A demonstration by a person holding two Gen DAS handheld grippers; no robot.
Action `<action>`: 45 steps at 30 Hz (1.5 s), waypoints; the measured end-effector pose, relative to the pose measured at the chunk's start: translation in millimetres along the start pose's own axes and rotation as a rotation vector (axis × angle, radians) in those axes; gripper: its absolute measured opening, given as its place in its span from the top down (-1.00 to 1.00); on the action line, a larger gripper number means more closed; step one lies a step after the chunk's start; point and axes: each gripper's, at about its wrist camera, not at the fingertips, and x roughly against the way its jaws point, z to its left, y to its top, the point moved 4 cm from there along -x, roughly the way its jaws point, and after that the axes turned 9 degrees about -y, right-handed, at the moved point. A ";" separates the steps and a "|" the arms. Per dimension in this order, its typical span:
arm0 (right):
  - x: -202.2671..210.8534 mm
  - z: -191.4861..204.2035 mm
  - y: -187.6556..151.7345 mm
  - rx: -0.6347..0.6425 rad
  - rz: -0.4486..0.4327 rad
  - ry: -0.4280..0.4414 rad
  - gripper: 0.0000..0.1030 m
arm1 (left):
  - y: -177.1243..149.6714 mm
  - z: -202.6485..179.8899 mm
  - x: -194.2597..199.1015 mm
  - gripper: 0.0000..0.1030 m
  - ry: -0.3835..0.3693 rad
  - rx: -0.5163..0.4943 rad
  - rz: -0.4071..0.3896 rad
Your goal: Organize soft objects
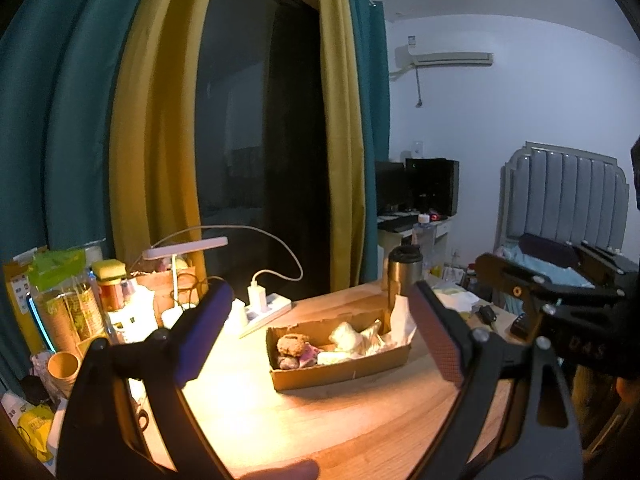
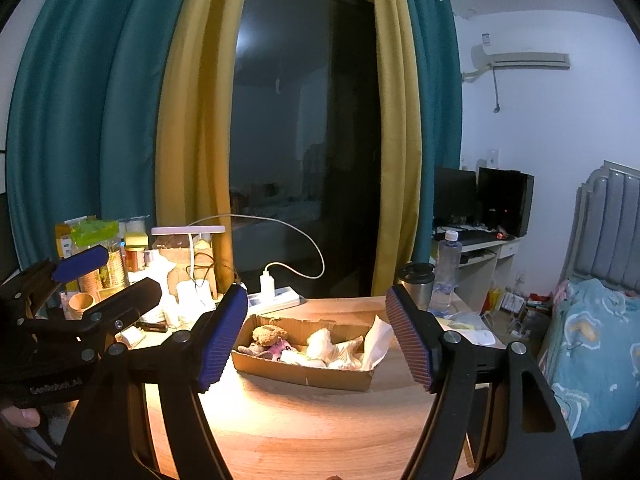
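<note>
Nearest the cameras, the left gripper (image 1: 320, 332) stands spread wide with nothing between its jaws. The right gripper (image 2: 316, 336) is likewise spread and empty, its jaws parted somewhat less. Both hang above the wooden table (image 2: 304, 432), short of the goods.

Beyond them, at mid-table, lies one shallow cardboard box (image 2: 304, 376) with torn flaps. The soft objects rest inside it: one brown plush toy (image 2: 267, 334) at the left end, with a pink item (image 2: 282, 347) just beside it, and two or three white or cream soft pieces (image 2: 320, 342) toward the right. An exact count cannot be made, as they overlap. One sheet of white paper (image 2: 378, 338) stands up at the right end.

Judgement: the contents look light, yielding and unbreakable. A pinch across the plush toy's body should hold. The thin box would likely slide or buckle if pushed.

Farther back stand one desk lamp (image 2: 188, 231), one power strip (image 2: 276, 298), one steel tumbler (image 2: 416, 284) and one water bottle (image 2: 446, 272).
</note>
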 end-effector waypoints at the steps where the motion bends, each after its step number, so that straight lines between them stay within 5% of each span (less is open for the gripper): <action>1: -1.0 2.1 -0.8 -0.001 0.001 -0.001 -0.45 | 0.0 -0.4 -0.2 -0.76 -0.001 -0.001 0.000; 45: 5.3 2.1 -5.2 0.001 0.000 -0.003 -0.46 | -2.0 -7.3 3.0 -0.76 -0.020 0.024 0.002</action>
